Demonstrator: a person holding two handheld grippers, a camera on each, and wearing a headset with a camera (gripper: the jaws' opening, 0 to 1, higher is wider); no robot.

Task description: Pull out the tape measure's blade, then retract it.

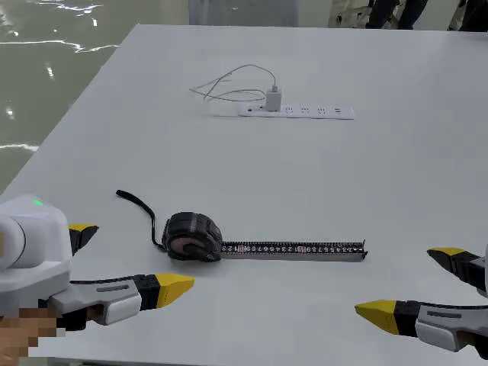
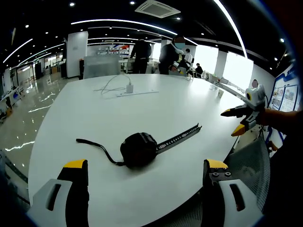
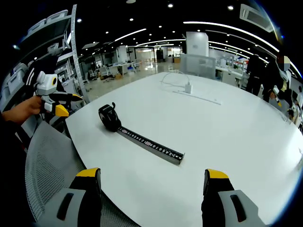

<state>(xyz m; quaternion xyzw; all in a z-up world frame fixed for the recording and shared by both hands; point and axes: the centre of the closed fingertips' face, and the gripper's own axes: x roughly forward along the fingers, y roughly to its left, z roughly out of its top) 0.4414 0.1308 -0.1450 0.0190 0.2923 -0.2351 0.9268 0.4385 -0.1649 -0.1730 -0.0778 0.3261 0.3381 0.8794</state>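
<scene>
Tape measure (image 1: 192,237): lay on white table (image 1: 305,175) near its front edge, blade (image 1: 293,249) drawn out to the right in the head view, long axis side to side. Sat between left gripper (image 1: 143,255) and right gripper (image 1: 393,280), each spread wide and empty, touching neither.

Tape measure (image 1: 192,237) on the surface (image 1: 343,175), between two claws.
Its blade (image 1: 293,249) lies flat to its right and its strap (image 1: 137,204) trails left and behind. The left claw (image 1: 143,255) is at front left and the right claw (image 1: 394,280) at front right, both apart from it. A power strip (image 1: 305,111) lies well behind.
</scene>
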